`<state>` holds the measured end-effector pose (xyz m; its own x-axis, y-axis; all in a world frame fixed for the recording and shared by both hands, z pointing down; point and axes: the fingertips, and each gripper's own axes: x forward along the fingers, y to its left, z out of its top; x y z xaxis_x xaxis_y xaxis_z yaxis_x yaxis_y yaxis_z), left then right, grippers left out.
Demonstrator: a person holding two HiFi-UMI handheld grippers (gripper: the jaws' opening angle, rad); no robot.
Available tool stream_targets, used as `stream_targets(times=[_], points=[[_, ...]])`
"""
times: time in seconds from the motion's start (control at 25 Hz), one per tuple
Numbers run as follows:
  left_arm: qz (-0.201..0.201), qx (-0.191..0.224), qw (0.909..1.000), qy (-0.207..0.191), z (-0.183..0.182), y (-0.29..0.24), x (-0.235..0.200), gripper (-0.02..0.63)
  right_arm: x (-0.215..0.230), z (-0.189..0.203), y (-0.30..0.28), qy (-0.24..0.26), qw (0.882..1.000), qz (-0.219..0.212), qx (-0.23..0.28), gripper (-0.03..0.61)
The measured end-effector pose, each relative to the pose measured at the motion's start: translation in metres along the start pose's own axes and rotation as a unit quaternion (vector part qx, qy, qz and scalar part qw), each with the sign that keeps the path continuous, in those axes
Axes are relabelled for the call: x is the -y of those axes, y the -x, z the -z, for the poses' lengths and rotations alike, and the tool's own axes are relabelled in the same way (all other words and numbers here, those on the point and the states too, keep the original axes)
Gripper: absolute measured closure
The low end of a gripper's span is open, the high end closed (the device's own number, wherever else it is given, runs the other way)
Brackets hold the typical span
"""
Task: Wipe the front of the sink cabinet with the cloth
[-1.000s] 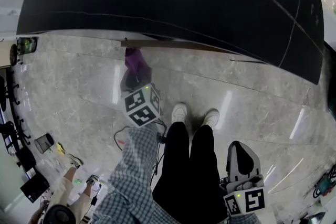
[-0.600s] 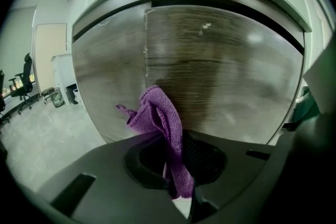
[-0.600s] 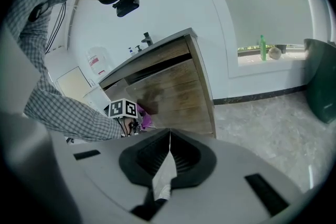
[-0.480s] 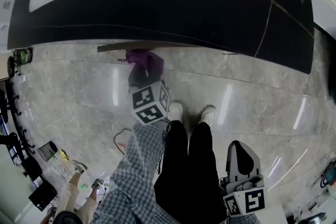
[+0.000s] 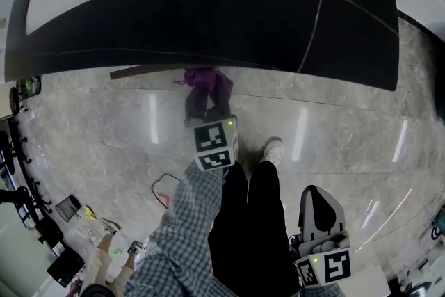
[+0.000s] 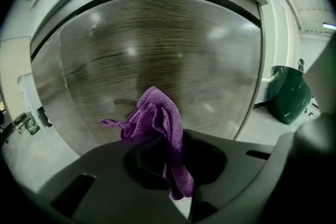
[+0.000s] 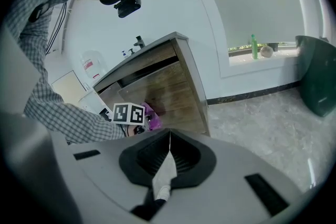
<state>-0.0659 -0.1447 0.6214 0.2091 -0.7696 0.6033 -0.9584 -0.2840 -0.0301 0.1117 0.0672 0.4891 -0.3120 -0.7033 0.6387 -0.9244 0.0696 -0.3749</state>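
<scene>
Left tool (image 6: 176, 178) grips purple cloth (image 6: 157, 118) lengthwise, bunched end toward cabinet front (image 6: 157, 44).

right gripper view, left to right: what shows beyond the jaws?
checked sleeve → left gripper's marker cube → purple cloth → green bottle on the sill → dark green bin

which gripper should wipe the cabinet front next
Left. The left gripper is shut on the purple cloth, close to the wood cabinet front; the right gripper is shut, empty, and held back from it.
</scene>
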Motion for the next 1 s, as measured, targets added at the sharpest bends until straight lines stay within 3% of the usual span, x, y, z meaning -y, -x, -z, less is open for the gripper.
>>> stream_targets(times=[0.52, 0.76, 1.0], points=[[0.085, 0.003, 0.9953, -0.047, -0.007, -0.02, 0.091, 0.56, 0.033, 0.002, 0.008, -0.024, 0.999, 0.026, 0.008, 0.561], [0.151, 0.016, 0.9837, -0.096, -0.013, -0.025, 0.15, 0.561, 0.045, 0.003, 0.015, -0.034, 0.999, 0.034, 0.013, 0.561], [0.182, 0.021, 0.9762, -0.116, -0.015, -0.033, 0.186, 0.56, 0.058, 0.005, 0.021, -0.042, 0.998, 0.045, 0.016, 0.561]])
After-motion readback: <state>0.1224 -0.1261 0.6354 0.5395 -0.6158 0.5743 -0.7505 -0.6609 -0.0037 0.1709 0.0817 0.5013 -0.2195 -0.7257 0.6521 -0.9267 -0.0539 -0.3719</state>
